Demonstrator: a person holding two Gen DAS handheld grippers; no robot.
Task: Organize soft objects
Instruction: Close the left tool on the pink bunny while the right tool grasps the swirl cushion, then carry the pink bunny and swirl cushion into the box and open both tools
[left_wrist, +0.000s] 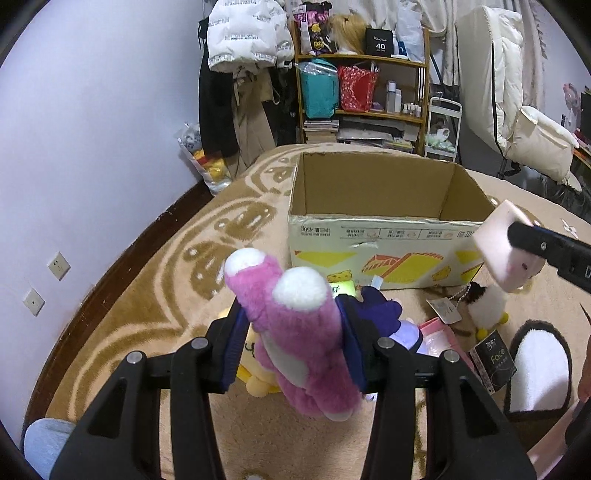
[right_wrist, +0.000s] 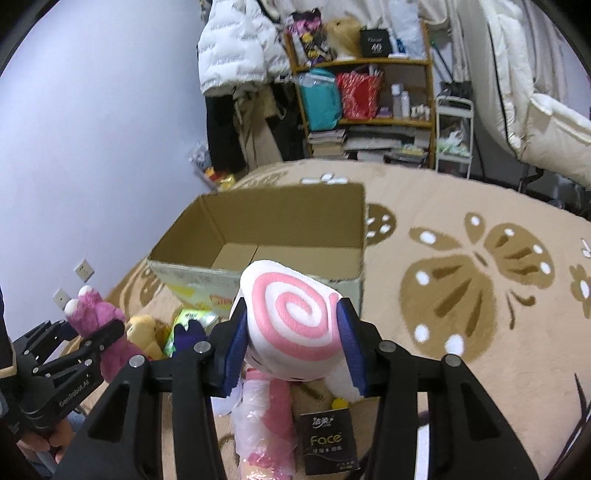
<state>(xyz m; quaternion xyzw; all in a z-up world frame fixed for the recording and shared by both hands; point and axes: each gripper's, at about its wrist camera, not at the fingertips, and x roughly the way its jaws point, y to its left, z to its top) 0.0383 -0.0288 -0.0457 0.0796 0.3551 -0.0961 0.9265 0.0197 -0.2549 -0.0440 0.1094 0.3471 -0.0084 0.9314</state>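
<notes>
Pink plush bear (left_wrist: 295, 332), lifted short of the cardboard box (left_wrist: 369, 229), clenched in left tool (left_wrist: 291, 328); swirl cushion (right_wrist: 291, 317) gripped by right tool (right_wrist: 291, 343) near box rim. Risked snagging the wall, slipping onto carpet (right_wrist: 461, 206).

Pale lilac wall (left_wrist: 92, 122) with two sockets | beige butterfly-pattern carpet (right_wrist: 480, 266) | cluttered wooden shelf (left_wrist: 364, 92) at back | white puffer jacket (left_wrist: 247, 33) hanging

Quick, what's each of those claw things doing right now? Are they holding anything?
Left hand-held gripper: closed on the pink bear.
Right hand-held gripper: closed on the swirl plush.
</notes>
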